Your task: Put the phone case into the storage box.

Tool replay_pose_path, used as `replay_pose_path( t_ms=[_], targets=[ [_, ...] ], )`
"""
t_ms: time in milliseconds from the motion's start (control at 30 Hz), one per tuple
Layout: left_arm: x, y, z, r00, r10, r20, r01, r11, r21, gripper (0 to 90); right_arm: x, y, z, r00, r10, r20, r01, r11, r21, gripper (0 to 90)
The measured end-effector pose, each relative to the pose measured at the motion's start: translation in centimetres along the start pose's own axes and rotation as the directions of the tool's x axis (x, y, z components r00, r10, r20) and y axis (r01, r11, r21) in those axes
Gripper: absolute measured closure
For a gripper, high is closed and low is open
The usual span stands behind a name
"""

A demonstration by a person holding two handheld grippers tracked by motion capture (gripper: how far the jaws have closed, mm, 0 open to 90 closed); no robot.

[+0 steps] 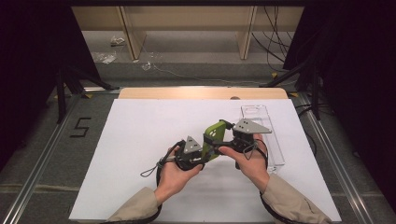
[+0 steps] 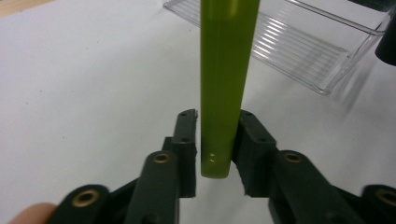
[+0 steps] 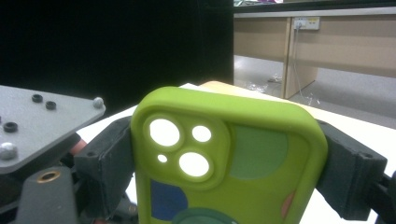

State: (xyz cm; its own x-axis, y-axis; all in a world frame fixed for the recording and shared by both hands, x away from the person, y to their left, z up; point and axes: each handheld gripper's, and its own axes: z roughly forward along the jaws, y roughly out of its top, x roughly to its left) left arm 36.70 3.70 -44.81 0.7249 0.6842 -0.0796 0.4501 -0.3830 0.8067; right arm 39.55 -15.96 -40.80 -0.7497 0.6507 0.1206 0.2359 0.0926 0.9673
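Phone case, lime green, was held off the white table sheet between the two grippers, just in front of the person's hands. Beyond the right gripper lay a clear plastic tray, near but apart from the case.

In the right gripper view, the right gripper's jaws pressed on the case's two long sides just below the camera-cutout end. In the left gripper view, the left gripper straddled the case's thin edge at its other end: the right-hand pad looked to touch, a sliver of gap showed at the left-hand pad, so pinching lightly or barely parted; I could not tell which.

Handling, as a judgement: light, soft rubbery shell, hollow, likely to flex or buckle under a hard squeeze; matte surface should grip well. Best held across the side walls near a corner, where the rim is stiffer.

Long axis ran from left gripper toward right gripper, tilted upward; camera cutout end pointed away and up.
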Motion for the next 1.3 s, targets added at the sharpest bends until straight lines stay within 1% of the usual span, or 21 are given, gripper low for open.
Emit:
replay_pose_path(
  t_ms=[67, 133, 200, 267, 300, 333, 400, 433, 500, 533, 567, 600, 633, 867, 967, 1200, 1300],
  targets=[
    [0.0, 0.0, -0.1, 0.9998, 0.020, 0.008, -0.021, 0.9998, 0.007, 56.7, 0.0, 0.0, -0.1, 1.0000, -0.002, 0.003, 0.002, 1.000, 0.001, 16.9],
    [0.1, 0.0, -0.2, 0.9993, 0.036, 0.000, -0.036, 0.9993, 0.008, 46.5, -0.1, 0.1, -0.2, 1.0000, -0.008, 0.001, 0.008, 1.000, 0.003, 16.9],
    [0.1, 0.0, -0.3, 0.9986, 0.053, 0.000, -0.053, 0.9983, 0.021, 35.1, -0.3, 0.2, -0.3, 0.9999, -0.014, 0.007, 0.014, 1.000, 0.002, 16.9],
    [0.2, 0.0, -0.5, 0.9976, 0.069, 0.006, -0.069, 0.9973, 0.027, 23.5, -0.4, 0.3, -0.5, 0.9998, -0.019, 0.009, 0.019, 1.000, 0.002, 16.9],
    [0.3, 0.0, -0.6, 0.9970, 0.075, 0.016, -0.076, 0.9968, 0.027, 19.3, -0.5, 0.4, -0.6, 0.9998, -0.018, 0.009, 0.018, 1.000, 0.003, 16.9],
    [0.3, 0.0, -0.7, 0.9966, 0.079, 0.024, -0.080, 0.9964, 0.028, 15.6, -0.6, 0.5, -0.6, 0.9997, -0.021, 0.009, 0.021, 1.000, 0.002, 16.9],
    [0.5, 0.0, -0.9, 0.9955, 0.085, 0.041, -0.087, 0.9959, 0.026, 12.7, -0.8, 0.6, -0.8, 0.9997, -0.023, 0.008, 0.023, 1.000, 0.002, 16.9],
    [0.5, 0.0, -1.0, 0.9943, 0.095, 0.049, -0.096, 0.9949, 0.032, 9.0, -0.8, 0.6, -0.8, 0.9997, -0.023, 0.008, 0.023, 1.000, 0.004, 16.9],
    [0.6, -0.1, -1.2, 0.9882, 0.133, 0.076, -0.136, 0.9898, 0.041, 2.2, -0.9, 0.7, -1.0, 0.9997, -0.023, 0.006, 0.023, 1.000, 0.007, 16.9],
    [0.7, -0.2, -1.2, 0.9870, 0.140, 0.080, -0.144, 0.9886, 0.044, 0.0, -1.0, 0.7, -1.0, 0.9996, -0.028, 0.004, 0.028, 1.000, 0.010, 16.9],
    [0.7, -0.2, -1.3, 0.9860, 0.149, 0.074, -0.153, 0.9868, 0.052, 0.0, -1.1, 0.7, -1.1, 0.9996, -0.029, 0.004, 0.029, 0.999, 0.012, 16.9],
    [0.7, -0.3, -1.4, 0.9862, 0.154, 0.061, -0.157, 0.9859, 0.056, 0.0, -1.1, 0.8, -1.1, 0.9995, -0.031, 0.003, 0.031, 0.999, 0.015, 16.9],
    [0.8, -0.4, -1.5, 0.9862, 0.154, 0.060, -0.158, 0.9857, 0.059, 0.0, -1.2, 0.8, -1.2, 0.9995, -0.033, 0.001, 0.033, 0.999, 0.018, 16.9],
    [1.3, -0.9, -2.2, 0.9865, 0.151, 0.062, -0.155, 0.9860, 0.061, 0.0, -1.5, 1.0, -1.5, 0.9991, -0.042, -0.006, 0.042, 0.999, 0.030, 16.9],
    [1.5, -1.2, -2.5, 0.9850, 0.160, 0.066, -0.164, 0.9846, 0.061, 0.0, -1.7, 1.1, -1.7, 0.9990, -0.044, -0.007, 0.045, 0.998, 0.037, 16.9],
    [1.9, -1.8, -3.2, 0.9852, 0.162, 0.055, -0.166, 0.9844, 0.059, 0.0, -2.0, 1.4, -2.0, 0.9985, -0.053, -0.014, 0.054, 0.997, 0.047, 16.9],
    [2.0, -2.0, -3.4, 0.9841, 0.167, 0.060, -0.171, 0.9836, 0.058, 0.0, -2.1, 1.5, -2.2, 0.9983, -0.056, -0.016, 0.057, 0.997, 0.052, 16.8]
  ],
)
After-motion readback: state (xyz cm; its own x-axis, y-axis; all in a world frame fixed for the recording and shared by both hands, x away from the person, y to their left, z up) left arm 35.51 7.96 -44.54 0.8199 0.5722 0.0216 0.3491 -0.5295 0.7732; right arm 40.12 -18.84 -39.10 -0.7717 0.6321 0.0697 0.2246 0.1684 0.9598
